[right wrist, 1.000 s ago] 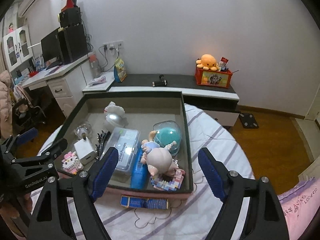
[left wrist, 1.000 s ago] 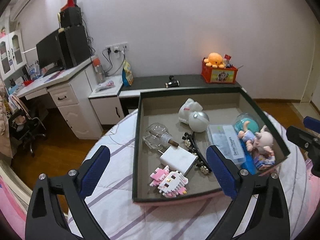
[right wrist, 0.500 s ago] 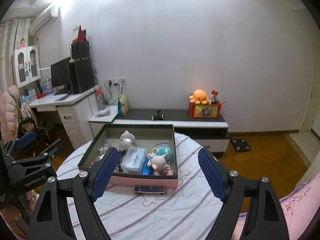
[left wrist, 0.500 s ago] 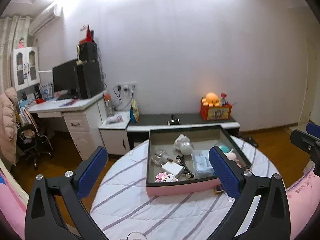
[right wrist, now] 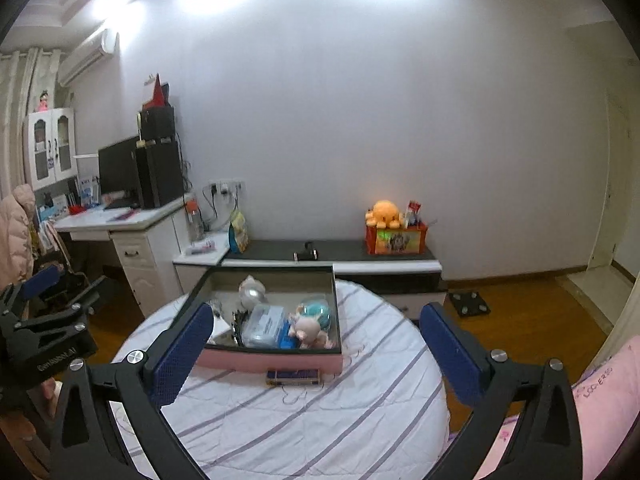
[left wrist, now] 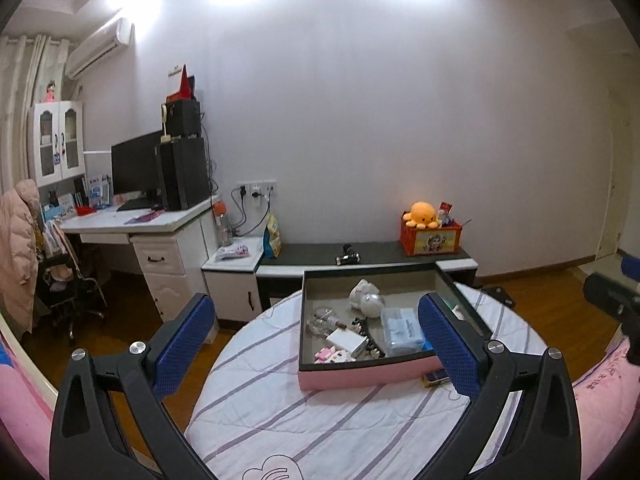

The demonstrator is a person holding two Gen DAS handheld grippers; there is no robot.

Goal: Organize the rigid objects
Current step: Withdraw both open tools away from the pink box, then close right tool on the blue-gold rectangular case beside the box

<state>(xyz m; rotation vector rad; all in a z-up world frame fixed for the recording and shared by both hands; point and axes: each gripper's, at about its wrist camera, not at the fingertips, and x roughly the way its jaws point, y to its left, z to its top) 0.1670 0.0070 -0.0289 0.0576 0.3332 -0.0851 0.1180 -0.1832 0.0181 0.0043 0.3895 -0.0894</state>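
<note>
A bedroom with a pale wall and wood floor; in the middle stands a round table (left wrist: 320,420) under a white cloth with purple stripes. On its far half sits the pink-sided tray (left wrist: 360,376) with dark rim, and in it the rigid things lie gathered — a clear lidded box (right wrist: 266,324), a white charger block (left wrist: 347,341), a small pink-and-white brick figure (left wrist: 330,356), a white and silver toy (left wrist: 366,298) toward the back, and a pink doll (right wrist: 310,330) beside a teal dome (right wrist: 316,312) at the tray's right end. Just in front of the tray, on the cloth, lies a flat dark blue box (right wrist: 294,376).

The left gripper (left wrist: 316,348) hangs above the table's near side, fingers wide apart, nothing between them. The right gripper (right wrist: 316,346) does likewise — blue pads spread wide, holding nothing.

Behind the table runs a low dark cabinet (left wrist: 380,256) with an orange plush octopus (left wrist: 424,214) on a red crate; at left, a white desk (left wrist: 132,224) carries a monitor.
</note>
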